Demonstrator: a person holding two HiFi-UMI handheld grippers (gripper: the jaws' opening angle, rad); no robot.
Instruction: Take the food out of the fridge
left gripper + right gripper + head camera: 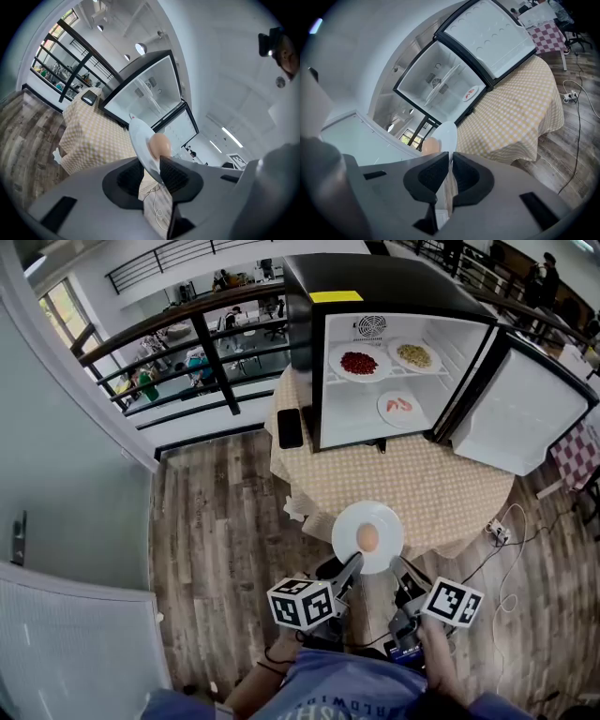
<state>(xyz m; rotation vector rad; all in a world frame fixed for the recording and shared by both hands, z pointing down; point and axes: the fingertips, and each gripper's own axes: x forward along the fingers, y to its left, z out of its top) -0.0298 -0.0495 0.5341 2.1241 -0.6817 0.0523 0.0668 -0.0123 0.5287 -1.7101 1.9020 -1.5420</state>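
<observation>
A white plate (pixel 349 521) with a tan, egg-shaped piece of food (pixel 368 538) on it hangs over the near edge of the table, in front of the open fridge (pixel 394 296). My left gripper (pixel 354 565) is shut on the plate's near-left rim and my right gripper (pixel 403 568) on its near-right rim. In the left gripper view the plate (pixel 138 138) stands edge-on between the pads of the left gripper (pixel 151 168), with the food (pixel 160 145) just past them. In the right gripper view the right gripper (pixel 451 164) pinches the plate's (pixel 446 136) thin rim, with the food (pixel 430 146) behind it.
Inside the fridge are a plate of red food (pixel 359 363), a plate of yellow food (pixel 414 355) and a plate of pink pieces (pixel 400 407) lower down. The fridge door (pixel 520 418) swings out to the right. A dark phone-like slab (pixel 290 427) lies on the checked tablecloth (pixel 403 484). A power strip (pixel 497 531) lies on the floor.
</observation>
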